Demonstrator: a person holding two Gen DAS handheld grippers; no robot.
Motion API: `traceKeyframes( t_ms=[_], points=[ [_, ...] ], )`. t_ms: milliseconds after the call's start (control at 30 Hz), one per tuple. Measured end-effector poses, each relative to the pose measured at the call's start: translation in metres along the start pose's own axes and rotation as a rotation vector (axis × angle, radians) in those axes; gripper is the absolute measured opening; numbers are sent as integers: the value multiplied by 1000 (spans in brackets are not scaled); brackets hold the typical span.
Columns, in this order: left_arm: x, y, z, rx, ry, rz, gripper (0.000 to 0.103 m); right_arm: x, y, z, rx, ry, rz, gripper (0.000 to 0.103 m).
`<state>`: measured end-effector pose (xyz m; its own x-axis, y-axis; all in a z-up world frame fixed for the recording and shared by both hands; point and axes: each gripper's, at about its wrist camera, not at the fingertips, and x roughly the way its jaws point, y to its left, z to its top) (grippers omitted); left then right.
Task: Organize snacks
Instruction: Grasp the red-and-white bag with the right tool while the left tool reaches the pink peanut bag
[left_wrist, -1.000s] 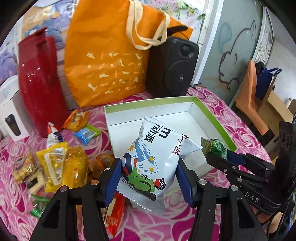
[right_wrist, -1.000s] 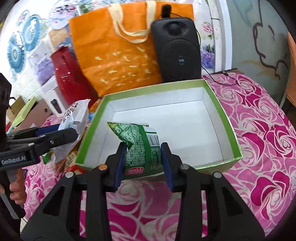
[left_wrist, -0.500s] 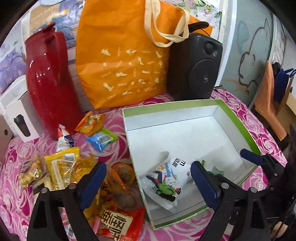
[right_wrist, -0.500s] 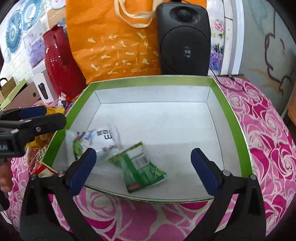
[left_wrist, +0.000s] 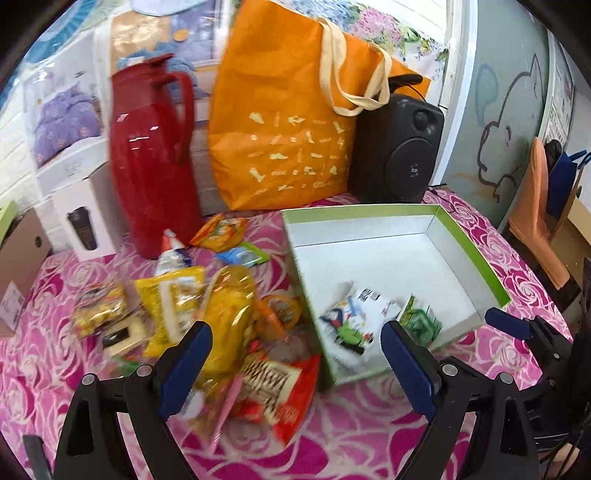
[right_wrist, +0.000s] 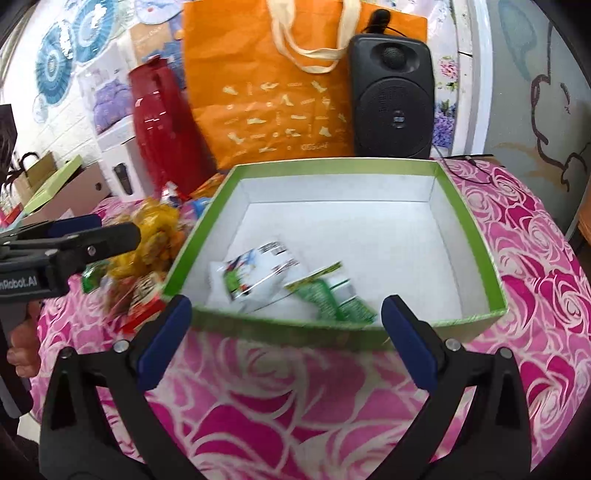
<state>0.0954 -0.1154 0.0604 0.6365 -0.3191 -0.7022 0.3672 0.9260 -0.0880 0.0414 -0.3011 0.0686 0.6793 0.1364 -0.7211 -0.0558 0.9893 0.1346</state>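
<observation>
A green-rimmed white box (left_wrist: 469, 243) (right_wrist: 465, 218) sits on the pink rose tablecloth. Inside it, near the front wall, lie a white snack bag (left_wrist: 354, 317) (right_wrist: 255, 277) and a green snack packet (left_wrist: 421, 321) (right_wrist: 328, 295). A pile of loose snacks (left_wrist: 221, 314) (right_wrist: 155, 236) lies left of the box: yellow bags, an orange packet, a red-and-white packet (left_wrist: 280, 384). My left gripper (left_wrist: 295, 363) is open and empty, above the pile's near edge. My right gripper (right_wrist: 286, 339) is open and empty, in front of the box's near wall.
A red thermos jug (left_wrist: 155, 162), an orange tote bag (left_wrist: 295, 125) and a black speaker (left_wrist: 399, 147) stand along the back. A white carton (left_wrist: 85, 218) and a brown box (left_wrist: 18, 254) sit at the left. A hand (right_wrist: 22, 343) holds the left gripper's handle.
Both grippers opened and dropped the white bag and green packet into the box. Since then the left gripper has pulled back and left toward the snack pile, and the right has drawn back slightly.
</observation>
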Motion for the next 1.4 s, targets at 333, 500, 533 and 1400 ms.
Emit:
traceKeyframes(
  t_ms=[333,500,533,1400],
  points=[
    [-39,89,-88,-147,67,117,94,6,91,-42,-139,91,212,102],
    [-42,116,-110,-215,91,113,94,27,118,-45,-154,135,261,102],
    [-43,120,-111,-226,89,104,94,35,118,-42,-113,147,261,102],
    [40,103,-69,-268,140,-31,74,31,92,-63,-17,230,212,20]
  ],
)
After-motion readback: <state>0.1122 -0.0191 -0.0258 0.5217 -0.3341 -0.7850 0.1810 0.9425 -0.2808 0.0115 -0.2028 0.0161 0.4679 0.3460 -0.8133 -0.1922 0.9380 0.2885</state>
